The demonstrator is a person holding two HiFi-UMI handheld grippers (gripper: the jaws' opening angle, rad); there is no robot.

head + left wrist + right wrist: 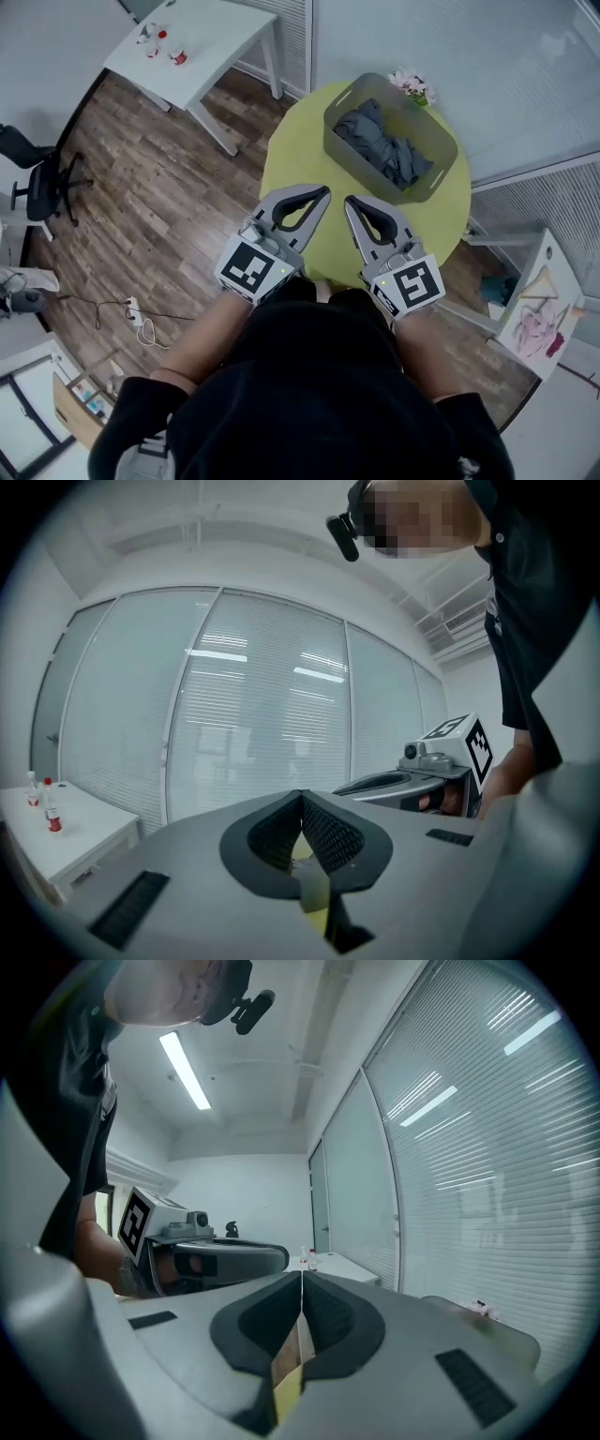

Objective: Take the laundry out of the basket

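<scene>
grey crumpled laundry [382, 145] in basket [433, 183]

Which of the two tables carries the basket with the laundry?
The round yellow-green table: the grey basket with dark laundry stands on it. The white rectangular table at upper left bears only small bottles.

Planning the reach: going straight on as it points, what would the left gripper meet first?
Likely the near wall of the grey basket; the left gripper aims at it across the green table, though its height is unclear.
</scene>
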